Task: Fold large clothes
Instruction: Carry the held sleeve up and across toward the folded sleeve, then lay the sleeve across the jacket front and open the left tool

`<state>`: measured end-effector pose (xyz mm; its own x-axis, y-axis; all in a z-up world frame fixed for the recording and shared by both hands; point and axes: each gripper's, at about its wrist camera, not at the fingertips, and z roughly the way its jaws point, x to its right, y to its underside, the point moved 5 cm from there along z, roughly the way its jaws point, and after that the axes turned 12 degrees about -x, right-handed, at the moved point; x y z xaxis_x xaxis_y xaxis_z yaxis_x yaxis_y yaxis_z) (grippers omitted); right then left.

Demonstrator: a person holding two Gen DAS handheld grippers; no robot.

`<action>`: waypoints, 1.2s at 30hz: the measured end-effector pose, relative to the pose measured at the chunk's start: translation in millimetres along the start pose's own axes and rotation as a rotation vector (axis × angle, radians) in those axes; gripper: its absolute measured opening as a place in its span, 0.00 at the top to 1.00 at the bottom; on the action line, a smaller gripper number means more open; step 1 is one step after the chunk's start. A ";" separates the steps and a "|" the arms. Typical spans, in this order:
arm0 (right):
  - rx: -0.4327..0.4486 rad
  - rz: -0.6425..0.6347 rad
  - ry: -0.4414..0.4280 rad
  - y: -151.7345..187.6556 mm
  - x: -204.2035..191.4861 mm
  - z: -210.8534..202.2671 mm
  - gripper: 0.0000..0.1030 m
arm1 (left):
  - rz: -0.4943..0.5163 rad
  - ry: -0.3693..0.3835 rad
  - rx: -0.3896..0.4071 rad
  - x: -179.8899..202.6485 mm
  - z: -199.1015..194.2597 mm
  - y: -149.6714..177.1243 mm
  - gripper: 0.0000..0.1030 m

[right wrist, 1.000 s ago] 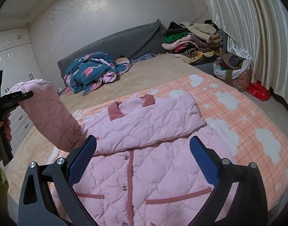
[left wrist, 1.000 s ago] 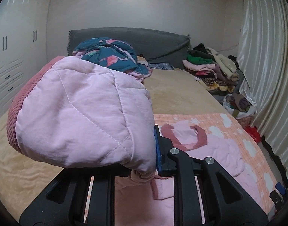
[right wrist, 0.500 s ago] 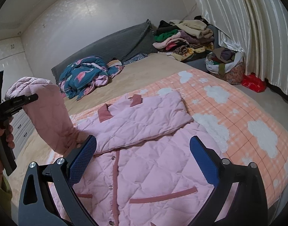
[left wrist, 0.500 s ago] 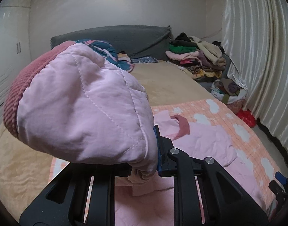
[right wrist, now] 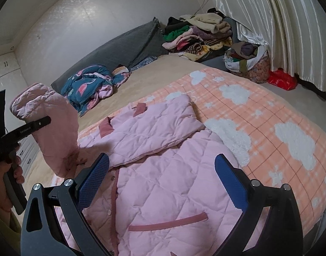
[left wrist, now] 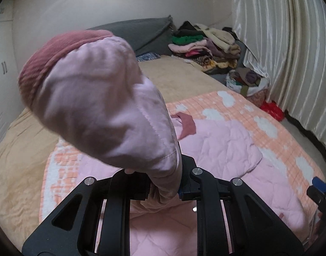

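A pink quilted jacket (right wrist: 163,194) lies front up on an orange blanket with white clouds (right wrist: 269,128). One sleeve (right wrist: 154,128) is folded across its chest. My left gripper (left wrist: 163,183) is shut on the other sleeve (left wrist: 107,102), which stands up in front of the camera with its dark pink ribbed cuff on top. In the right wrist view that lifted sleeve (right wrist: 54,132) hangs from the left gripper (right wrist: 33,125) at the jacket's left side, with a hand (right wrist: 7,170) on the handle. My right gripper (right wrist: 163,181) hovers open above the jacket's lower front, holding nothing.
A teal flamingo-print bundle (right wrist: 90,85) lies near the grey headboard (right wrist: 120,47). Stacked clothes (right wrist: 197,34), a full laundry bag (right wrist: 246,61) and a red bag (right wrist: 280,79) stand by the curtain (right wrist: 280,21). White wardrobes (left wrist: 1,81) line the left wall.
The left gripper has carried the sleeve lower and rightward over the jacket, rolling as it went. The right gripper has sunk slightly toward the jacket, still open.
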<state>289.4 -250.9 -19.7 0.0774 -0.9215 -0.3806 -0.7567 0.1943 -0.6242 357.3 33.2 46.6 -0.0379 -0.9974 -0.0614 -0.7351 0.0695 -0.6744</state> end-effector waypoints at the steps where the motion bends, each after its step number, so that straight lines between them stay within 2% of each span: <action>1: 0.000 0.002 0.002 0.2 2.5 1.7 0.04 | 0.009 0.001 -0.005 4.1 2.7 1.8 0.90; 6: -0.019 0.041 0.008 1.0 18.9 13.7 0.04 | 0.064 0.012 -0.047 27.4 25.1 14.2 0.89; 18: -0.039 0.086 0.026 8.1 53.2 22.7 0.04 | 0.092 0.010 -0.143 68.2 76.3 28.4 0.89; 27: -0.037 0.119 0.030 9.5 70.0 21.9 0.04 | 0.134 0.013 -0.187 89.3 98.6 43.5 0.85; 33: -0.039 0.123 0.027 10.7 70.5 24.8 0.04 | 0.155 0.051 -0.216 98.9 102.3 53.2 0.68; 35: -0.046 0.122 0.034 10.4 69.8 27.2 0.04 | 0.180 0.076 -0.232 106.3 101.3 60.5 0.56; 36: -0.045 0.122 0.036 10.2 69.0 27.4 0.04 | 0.192 0.100 -0.236 110.2 99.5 64.1 0.54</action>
<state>304.8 -303.3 -71.0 -0.0396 -0.9035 -0.4268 -0.7877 0.2911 -0.5430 373.3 -70.3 -76.6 -0.2493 -0.9642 -0.0904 -0.8441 0.2621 -0.4677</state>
